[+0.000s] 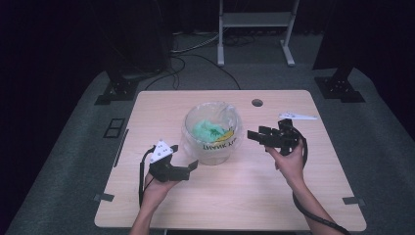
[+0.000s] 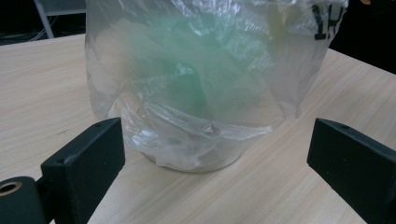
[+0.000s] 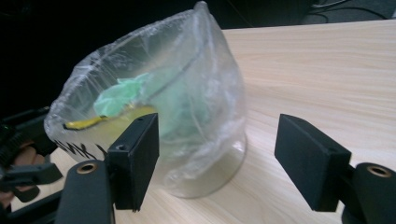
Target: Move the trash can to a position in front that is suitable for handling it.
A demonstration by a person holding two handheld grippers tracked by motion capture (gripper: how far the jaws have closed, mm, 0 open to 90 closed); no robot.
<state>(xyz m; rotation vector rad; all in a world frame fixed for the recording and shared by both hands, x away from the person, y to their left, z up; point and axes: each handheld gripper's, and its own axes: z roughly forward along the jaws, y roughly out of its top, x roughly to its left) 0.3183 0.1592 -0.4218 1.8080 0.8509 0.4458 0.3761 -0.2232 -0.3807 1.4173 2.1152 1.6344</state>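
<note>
Two claws flank the clear round container lined with a crinkled plastic bag [image 1: 212,132] on the tabletop [image 1: 254,191]; left claw [image 1: 192,166] released, right claw [image 1: 254,135] released; green and yellow waste inside; bag removal seemingly not yet started.

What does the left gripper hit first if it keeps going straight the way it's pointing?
Most likely the clear plastic bag lining the round container. The left gripper points at its lower side with jaws open and only bare table between. The gap looks short, but depth is unclear.
</note>
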